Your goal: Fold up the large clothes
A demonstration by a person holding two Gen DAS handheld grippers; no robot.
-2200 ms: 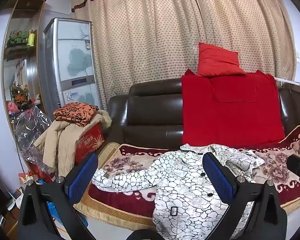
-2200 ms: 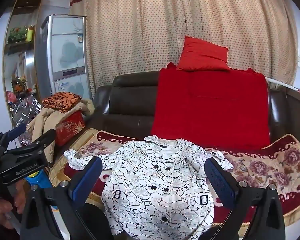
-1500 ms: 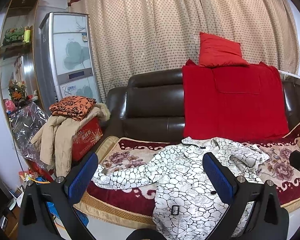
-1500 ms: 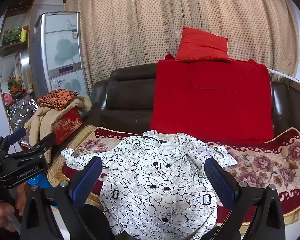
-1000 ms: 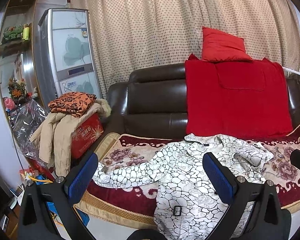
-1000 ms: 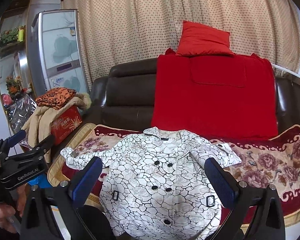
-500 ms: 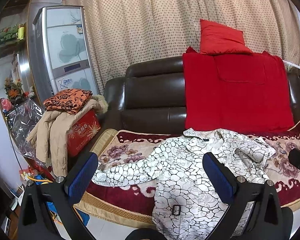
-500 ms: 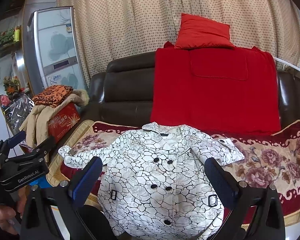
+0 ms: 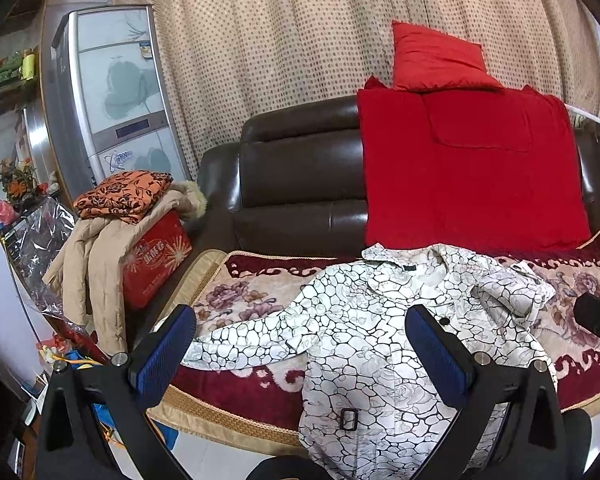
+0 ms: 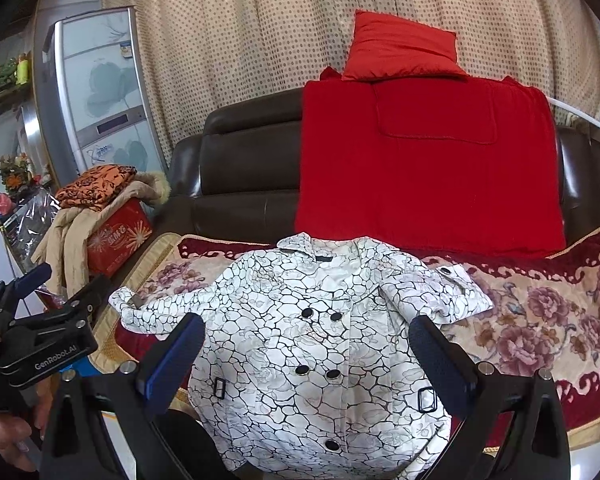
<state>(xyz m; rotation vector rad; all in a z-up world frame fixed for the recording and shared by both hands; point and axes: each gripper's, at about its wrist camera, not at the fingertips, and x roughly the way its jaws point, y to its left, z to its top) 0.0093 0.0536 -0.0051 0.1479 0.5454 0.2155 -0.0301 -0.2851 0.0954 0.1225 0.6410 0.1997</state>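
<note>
Coat: white black-crackle-print buttoned coat (image 10: 316, 340) flat on floral sofa throw (image 10: 540, 320).
L tool (image 9: 300, 356): wide open, empty.
R tool (image 10: 306, 364): wide open, empty.
R view only: L tool body, a hand (image 10: 8, 436).

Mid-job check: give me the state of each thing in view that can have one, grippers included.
Coat: spread front-up on the sofa, buttoned, not yet folded.
Coat's left sleeve: stretched out sideways.
Coat's right sleeve: folded over itself.
Left gripper: open, empty.
Right gripper: open, empty.
Cushion: resting on top of the sofa back.
Fridge: shut.
</note>
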